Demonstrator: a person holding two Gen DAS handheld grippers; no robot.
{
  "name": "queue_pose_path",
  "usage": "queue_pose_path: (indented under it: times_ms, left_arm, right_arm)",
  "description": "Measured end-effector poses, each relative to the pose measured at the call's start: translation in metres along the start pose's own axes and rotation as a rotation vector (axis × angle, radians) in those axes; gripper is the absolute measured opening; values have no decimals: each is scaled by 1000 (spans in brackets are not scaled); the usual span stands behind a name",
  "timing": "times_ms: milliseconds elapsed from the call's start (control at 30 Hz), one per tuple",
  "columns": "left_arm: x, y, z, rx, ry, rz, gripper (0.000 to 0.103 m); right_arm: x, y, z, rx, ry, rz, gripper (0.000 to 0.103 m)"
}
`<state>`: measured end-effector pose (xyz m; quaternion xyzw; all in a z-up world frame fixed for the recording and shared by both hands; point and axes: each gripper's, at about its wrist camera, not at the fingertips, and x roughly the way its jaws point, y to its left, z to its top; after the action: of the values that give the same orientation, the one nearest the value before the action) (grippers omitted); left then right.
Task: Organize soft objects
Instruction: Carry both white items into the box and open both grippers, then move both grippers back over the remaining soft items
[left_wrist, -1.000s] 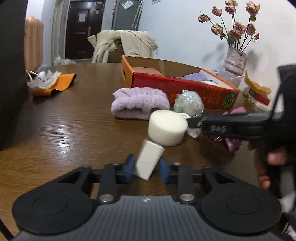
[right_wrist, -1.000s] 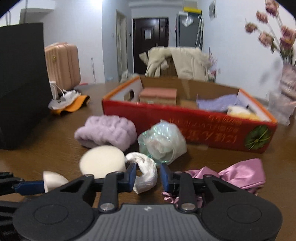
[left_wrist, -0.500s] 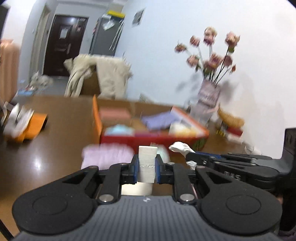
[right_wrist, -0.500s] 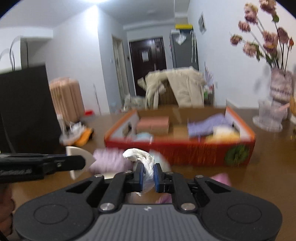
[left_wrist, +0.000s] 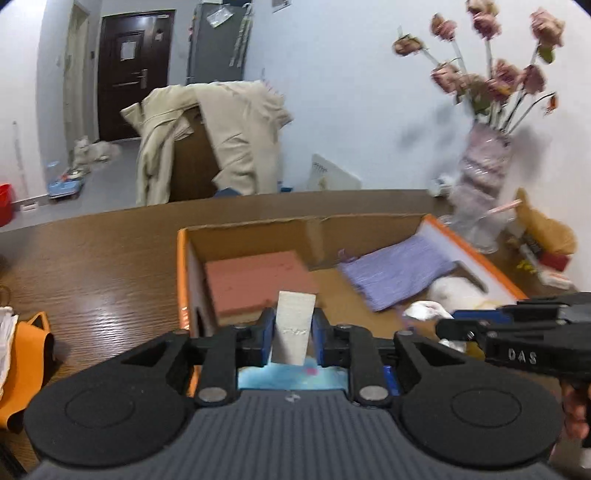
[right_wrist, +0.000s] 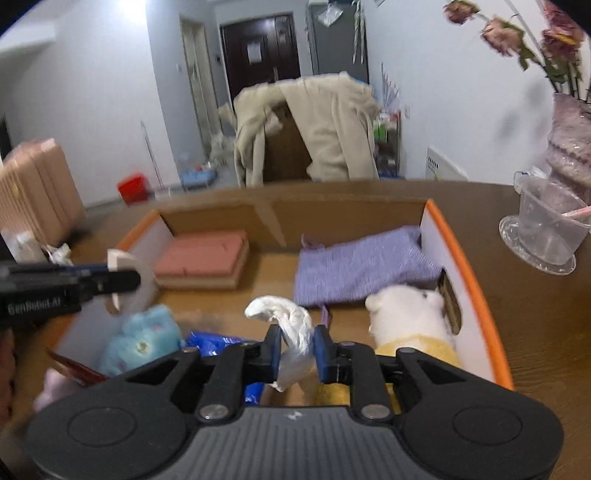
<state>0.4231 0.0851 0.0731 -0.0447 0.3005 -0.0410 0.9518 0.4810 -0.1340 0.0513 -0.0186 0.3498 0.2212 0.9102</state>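
Note:
My left gripper (left_wrist: 293, 338) holds a white foam wedge (left_wrist: 295, 321) upright between its blue pads, above the near left part of the orange-rimmed cardboard box (left_wrist: 258, 229); its jaws are opening. My right gripper (right_wrist: 297, 350) has a crumpled white plastic bag (right_wrist: 291, 325) between its pads over the box's near middle, and its jaws are opening too. Each gripper shows side-on in the other's view: the right gripper (left_wrist: 443, 326) and the left gripper (right_wrist: 129, 277). Inside the box lie a pink sponge (right_wrist: 207, 254), a purple cloth (right_wrist: 354, 266), a white plush (right_wrist: 406, 310) and a blue plush (right_wrist: 144, 339).
A vase of dried flowers (left_wrist: 480, 195) and a clear plastic cup (right_wrist: 546, 225) stand right of the box. An orange cloth (left_wrist: 29, 343) lies at the far left of the wooden table (left_wrist: 110, 266). A chair draped with a beige coat (left_wrist: 207, 140) is behind.
Both grippers rose from the tabletop with their objects and moved forward over the open box. The purple headband and round foam pad dropped out of view.

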Motion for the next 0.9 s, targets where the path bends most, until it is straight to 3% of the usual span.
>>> queue_pose_path:
  times_ms: [67, 133, 300, 467, 567, 900]
  left_arm:
    - [2, 6, -2, -10, 8, -2, 44]
    - [-3, 10, -5, -17, -2, 11, 53]
    - [-30, 12, -4, -30, -35, 14, 58]
    - [-89, -3, -19, -55, -134, -3, 74]
    - [-127, -17, -46, -53, -186, -15, 83]
    - [-212, -44, -147, -31, -303, -44, 95]
  right_arm:
    - [0, 4, -4, 5, -7, 32, 34]
    - [-9, 3, -4, 19, -38, 53, 45]
    - [-47, 1, 5, 8, -128, 21, 51]
    - [-105, 4, -3, -12, -233, 19, 59]
    - [-139, 11, -26, -23, -290, 22, 63]
    - [-193, 51, -142, -34, -386, -59, 76]
